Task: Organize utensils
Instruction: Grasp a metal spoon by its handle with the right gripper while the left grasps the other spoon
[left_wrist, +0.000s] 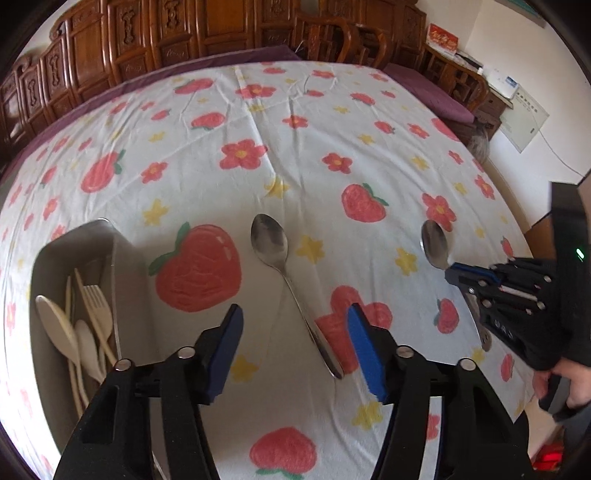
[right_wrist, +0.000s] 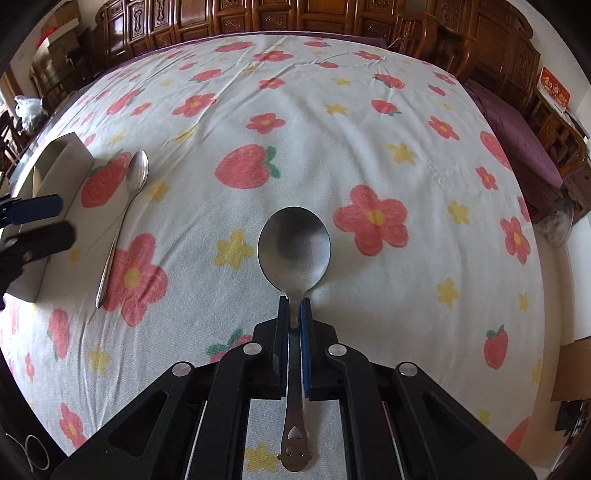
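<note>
A steel spoon (left_wrist: 269, 240) lies on the strawberry-print tablecloth (left_wrist: 314, 122), handle toward me. My left gripper (left_wrist: 295, 347) hovers open over the handle end, which sits nearer its right finger, untouched. Left of it stands a grey organizer box (left_wrist: 127, 266) holding cream plastic spoons and a fork (left_wrist: 98, 306). My right gripper (right_wrist: 295, 306) is shut on the neck of a second steel spoon (right_wrist: 293, 247), whose smiley-face handle end runs back under the jaws. From the left wrist view, that right gripper (left_wrist: 454, 275) and its spoon (left_wrist: 434, 240) are at the right. The loose spoon (right_wrist: 136, 173), box (right_wrist: 62, 158) and left gripper (right_wrist: 66, 218) show at the right wrist view's left.
Carved wooden cabinets (left_wrist: 166, 48) and chairs (left_wrist: 332, 40) stand behind the table. A purple under-cloth (right_wrist: 517, 140) shows along the far and right edges. A person's hand (left_wrist: 561, 384) grips the right tool's handle. A cardboard box (right_wrist: 572, 369) sits on the floor at right.
</note>
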